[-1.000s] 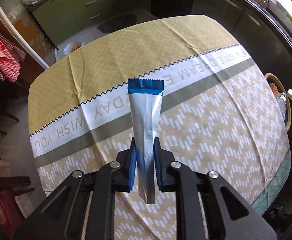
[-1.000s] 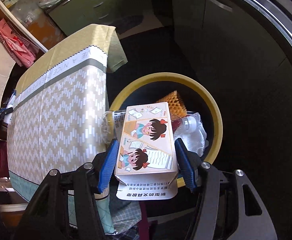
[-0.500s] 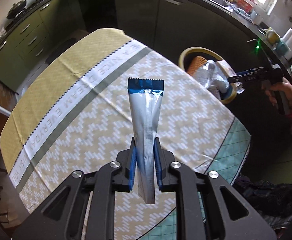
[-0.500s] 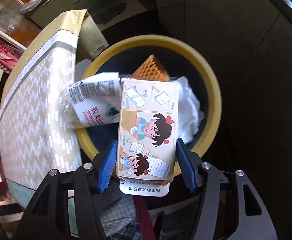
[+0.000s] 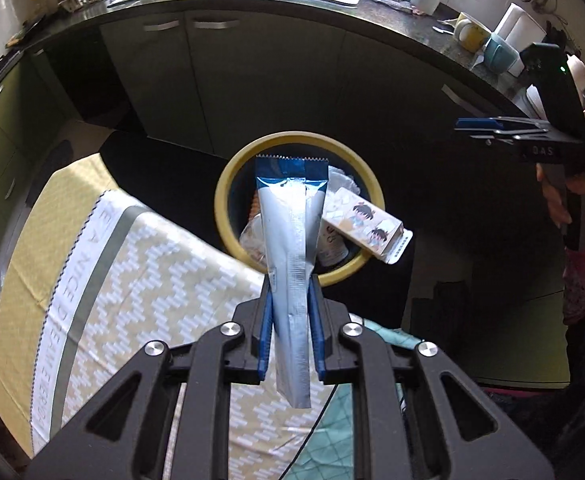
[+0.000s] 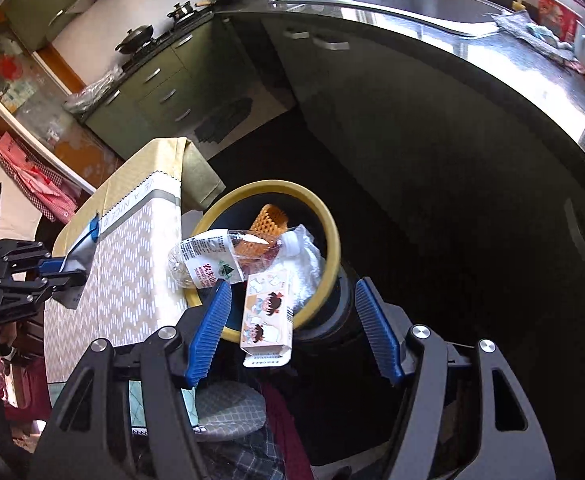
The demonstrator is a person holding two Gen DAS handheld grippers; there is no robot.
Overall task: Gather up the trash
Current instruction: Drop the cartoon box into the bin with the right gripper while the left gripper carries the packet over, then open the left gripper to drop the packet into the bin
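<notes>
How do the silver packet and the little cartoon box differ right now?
The silver packet is a flat foil pouch, clamped upright in the left gripper. The cartoon box is stiff cardboard, free of the open right gripper, lying tilted across the yellow bin rim. Both are trash.

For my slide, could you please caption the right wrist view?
Open right hand-held gripper above cartoon-printed cardboard box resting on yellow-rimmed trash bin.

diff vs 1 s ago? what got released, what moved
The right tongs opened and let go of the cartoon box, which now lies across the rim of the yellow bin, overhanging it; the tongs have drawn back. The left tongs swung from over the table toward the bin. Unchanged: left tongs clamped on the silver-blue wrapper; bottle in the bin.
</notes>
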